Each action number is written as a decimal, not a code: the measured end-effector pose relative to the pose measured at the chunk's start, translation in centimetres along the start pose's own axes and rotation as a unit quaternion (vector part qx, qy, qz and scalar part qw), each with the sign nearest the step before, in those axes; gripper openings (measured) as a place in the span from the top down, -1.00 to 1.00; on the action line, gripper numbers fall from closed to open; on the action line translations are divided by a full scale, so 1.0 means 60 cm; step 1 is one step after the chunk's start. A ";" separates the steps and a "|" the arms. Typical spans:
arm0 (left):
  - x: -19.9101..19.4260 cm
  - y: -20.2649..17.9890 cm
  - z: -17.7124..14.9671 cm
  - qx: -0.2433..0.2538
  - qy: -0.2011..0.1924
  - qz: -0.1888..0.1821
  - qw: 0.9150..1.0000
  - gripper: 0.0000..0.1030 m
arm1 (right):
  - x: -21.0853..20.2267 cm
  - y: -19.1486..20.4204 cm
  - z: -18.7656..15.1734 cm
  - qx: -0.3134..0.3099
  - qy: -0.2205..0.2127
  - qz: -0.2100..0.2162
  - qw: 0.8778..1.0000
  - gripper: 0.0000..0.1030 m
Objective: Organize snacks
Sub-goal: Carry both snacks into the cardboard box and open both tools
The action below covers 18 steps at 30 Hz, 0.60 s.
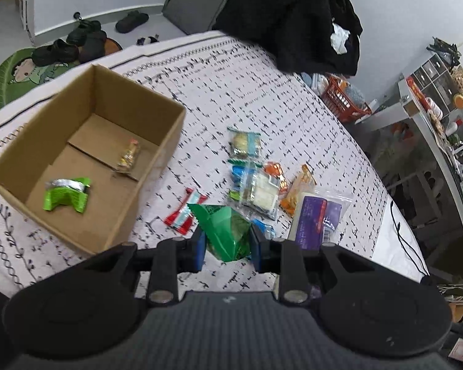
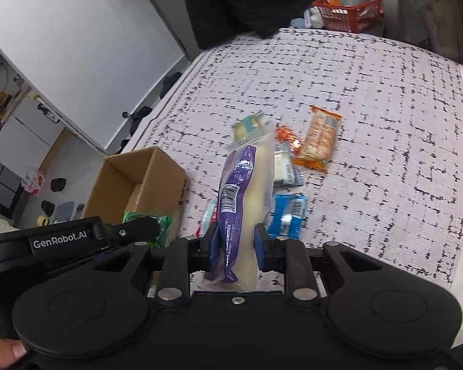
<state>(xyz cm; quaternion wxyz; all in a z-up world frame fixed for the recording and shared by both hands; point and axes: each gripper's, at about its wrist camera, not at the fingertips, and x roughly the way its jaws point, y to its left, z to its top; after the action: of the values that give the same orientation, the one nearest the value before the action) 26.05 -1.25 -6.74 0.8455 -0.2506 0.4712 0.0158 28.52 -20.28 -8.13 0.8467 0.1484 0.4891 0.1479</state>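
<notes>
Left gripper (image 1: pixel 227 242) fingers clamp a green packet (image 1: pixel 228 234), right of the cardboard box (image 1: pixel 157 172). Right gripper (image 2: pixel 236 246) fingers pinch a purple pouch (image 2: pixel 242 203), upright above the bedspread (image 2: pixel 385 123).

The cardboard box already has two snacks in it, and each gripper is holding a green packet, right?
Not quite. In the right wrist view, the right gripper holds a purple-and-white packet. Only the left gripper holds a green packet. The cardboard box does hold two snacks.
</notes>
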 end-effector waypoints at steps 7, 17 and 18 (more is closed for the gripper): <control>-0.028 0.030 0.010 -0.007 -0.014 0.009 1.000 0.45 | -0.004 0.039 0.001 -0.011 -0.005 0.014 1.000 0.55; -0.050 0.070 0.027 -0.016 -0.026 0.015 0.999 0.45 | 0.005 0.089 0.001 -0.030 -0.003 0.023 0.999 0.55; -0.051 0.073 0.028 -0.018 -0.026 0.016 0.999 0.45 | 0.007 0.093 0.002 -0.032 -0.002 0.023 0.999 0.55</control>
<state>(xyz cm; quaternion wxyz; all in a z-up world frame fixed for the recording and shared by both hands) 24.53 3.97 -5.33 0.8527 -0.2574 0.4525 0.0441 28.21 -15.02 -6.19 0.8485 0.1331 0.4787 0.1822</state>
